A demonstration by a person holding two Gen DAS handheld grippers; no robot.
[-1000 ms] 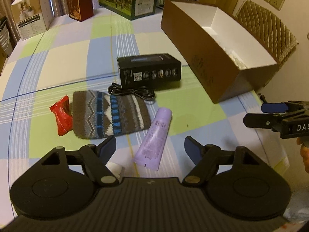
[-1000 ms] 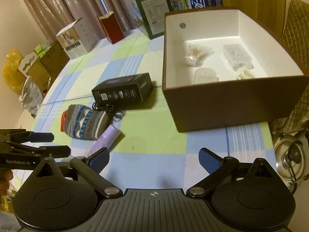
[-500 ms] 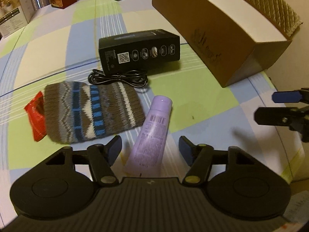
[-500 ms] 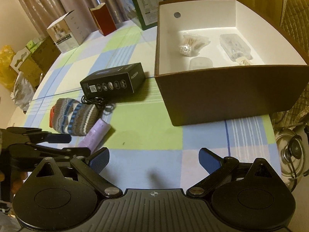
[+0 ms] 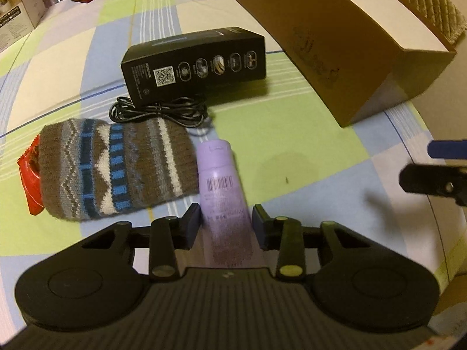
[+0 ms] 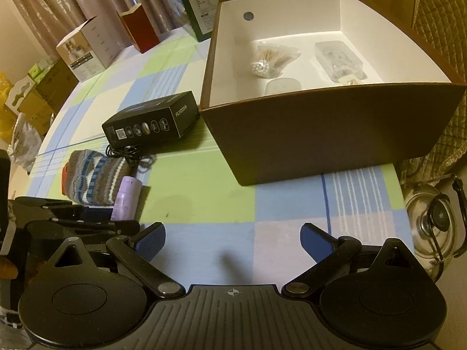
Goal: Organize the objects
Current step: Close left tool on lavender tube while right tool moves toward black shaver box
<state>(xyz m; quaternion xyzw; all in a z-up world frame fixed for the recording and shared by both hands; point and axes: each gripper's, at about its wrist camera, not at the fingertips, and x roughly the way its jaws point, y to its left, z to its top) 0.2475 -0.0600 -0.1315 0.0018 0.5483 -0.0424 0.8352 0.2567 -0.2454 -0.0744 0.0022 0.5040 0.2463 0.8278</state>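
- While the left gripper (image 5: pixel 226 223) is lowered over the table (image 5: pixel 292 134), its jaws have just been closing around the lower part of the purple tube (image 5: pixel 223 192); the pads stand at the tube's two sides, and whether they already press on it cannot be told.
- The purple tube lies flat on the table, cap end pointing away from the gripper, its long side touching the knitted pouch (image 5: pixel 116 169).
- A red wrapper (image 5: pixel 29 180) shows at the pouch's far end; a coiled black cable (image 5: pixel 157 113) and a black carton (image 5: pixel 195 64) lie beyond the pouch.
- The right gripper (image 6: pixel 232 242) hovers over bare tablecloth with its jaws wide apart and nothing between them.
- The brown box (image 6: pixel 329 134) stands open near the table's edge; a bag of cotton swabs (image 6: pixel 271 59) and a clear packet (image 6: pixel 338 61) already lie inside.
- Judged step: securing the tube for transfer to the box.
- Risk 1: the tube is soft and smooth, so a hold near its flat tail may let it swing, or slip out, on lifting.
- Risk 2: the left pad sits just beside the pouch; catching the knit would drag the pouch along.
- Risk 3: a hard squeeze could deform the tube or strain its cap.
- Risk 4: the box wall is high; a low carry could strike its rim.
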